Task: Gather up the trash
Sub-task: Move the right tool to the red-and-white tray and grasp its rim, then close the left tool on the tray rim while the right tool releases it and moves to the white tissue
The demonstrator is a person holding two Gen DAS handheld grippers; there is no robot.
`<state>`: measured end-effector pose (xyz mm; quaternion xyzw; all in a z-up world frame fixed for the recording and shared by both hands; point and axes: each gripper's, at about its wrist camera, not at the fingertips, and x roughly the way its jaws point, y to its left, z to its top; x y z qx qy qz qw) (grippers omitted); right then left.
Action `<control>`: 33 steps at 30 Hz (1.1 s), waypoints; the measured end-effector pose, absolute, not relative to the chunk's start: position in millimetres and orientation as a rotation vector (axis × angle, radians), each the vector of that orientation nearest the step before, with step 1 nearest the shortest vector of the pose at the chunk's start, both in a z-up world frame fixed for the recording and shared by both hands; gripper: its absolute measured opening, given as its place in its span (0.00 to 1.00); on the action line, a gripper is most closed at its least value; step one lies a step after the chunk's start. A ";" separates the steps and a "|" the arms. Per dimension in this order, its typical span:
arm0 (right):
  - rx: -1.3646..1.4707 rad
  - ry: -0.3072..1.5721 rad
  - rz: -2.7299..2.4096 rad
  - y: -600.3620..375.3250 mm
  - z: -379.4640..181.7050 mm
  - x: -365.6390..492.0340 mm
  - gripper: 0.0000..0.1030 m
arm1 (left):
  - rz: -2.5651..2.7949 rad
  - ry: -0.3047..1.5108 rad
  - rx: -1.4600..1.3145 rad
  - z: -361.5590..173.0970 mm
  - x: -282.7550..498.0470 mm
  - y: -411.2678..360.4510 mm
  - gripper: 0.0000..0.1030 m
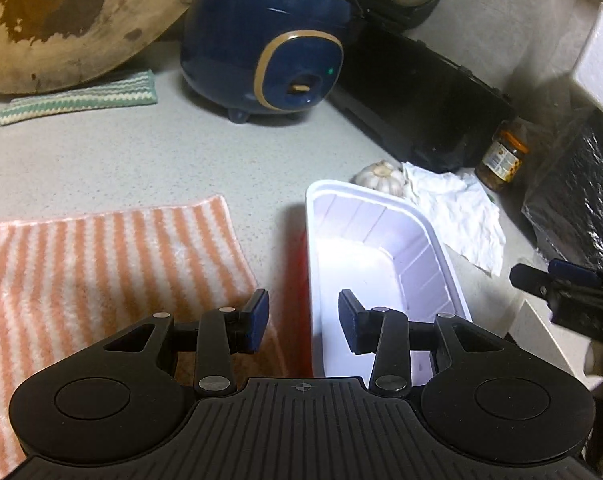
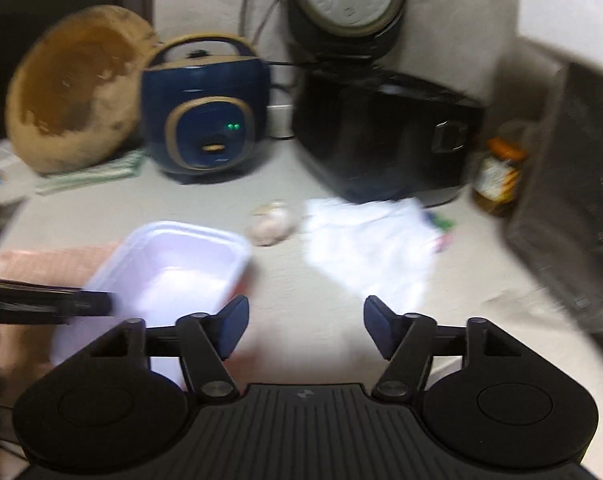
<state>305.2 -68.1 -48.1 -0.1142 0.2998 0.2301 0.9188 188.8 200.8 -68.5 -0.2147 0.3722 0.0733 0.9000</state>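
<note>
Orange-and-white striped cloth at lower left. Left gripper parted, straddling the near left wall of the white rectangular plastic tray, mid-frame. Crumpled white paper tissue touching the tray's far right rim. Right gripper spread wide, holding nothing.

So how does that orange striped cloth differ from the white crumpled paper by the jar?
The orange striped cloth lies spread flat, left of the white plastic tub; the crumpled paper towel lies wrinkled on the tub's other side, next to the garlic bulb. The cloth is banded orange and white and looks fuzzy; the paper is plain white and thin. The cloth also looks larger. Both lie on the grey counter, untouched by either gripper.
</note>
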 end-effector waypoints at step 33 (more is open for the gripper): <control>-0.006 0.663 0.378 -129.5 -64.5 314.9 0.07 | -0.057 0.790 -0.518 -75.1 235.0 186.8 0.41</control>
